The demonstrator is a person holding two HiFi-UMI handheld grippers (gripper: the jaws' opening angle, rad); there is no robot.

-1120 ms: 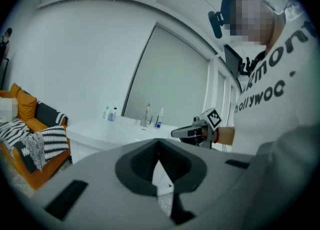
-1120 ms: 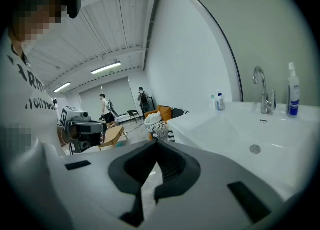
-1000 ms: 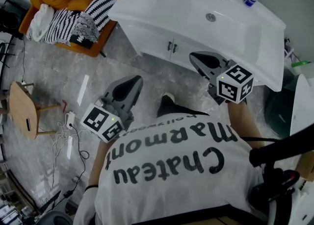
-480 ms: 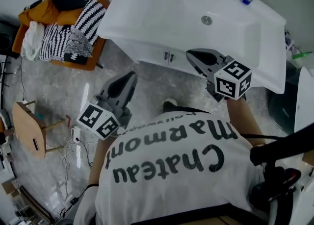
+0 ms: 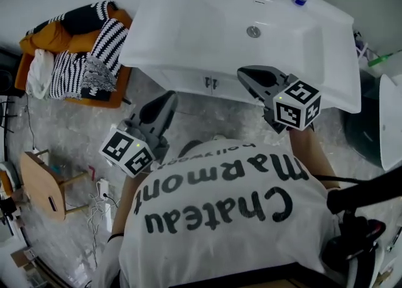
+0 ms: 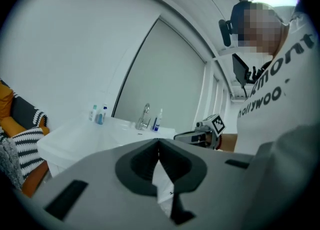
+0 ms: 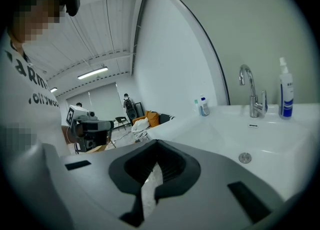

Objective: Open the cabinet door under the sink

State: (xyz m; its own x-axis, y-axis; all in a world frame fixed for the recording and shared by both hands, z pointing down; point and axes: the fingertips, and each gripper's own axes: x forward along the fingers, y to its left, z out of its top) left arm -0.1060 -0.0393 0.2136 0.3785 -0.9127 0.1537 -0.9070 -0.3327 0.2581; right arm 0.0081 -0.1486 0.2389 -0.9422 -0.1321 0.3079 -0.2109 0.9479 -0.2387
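The left hand-held gripper [image 5: 167, 98] and the right hand-held gripper [image 5: 245, 74] both have jaws pressed together on nothing, the right one over the front edge of the white sink [image 5: 188, 23], the closed cabinet door [image 5: 188, 81] below untouched.

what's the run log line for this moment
phase: pre-contact | left gripper: shut, empty | right gripper: shut, empty | cabinet door: closed, untouched

The right tongs [image 7: 157, 142], jaws pressed together with nothing between, hover beside the white sink [image 7: 210, 129] and its tap [image 7: 257, 104]
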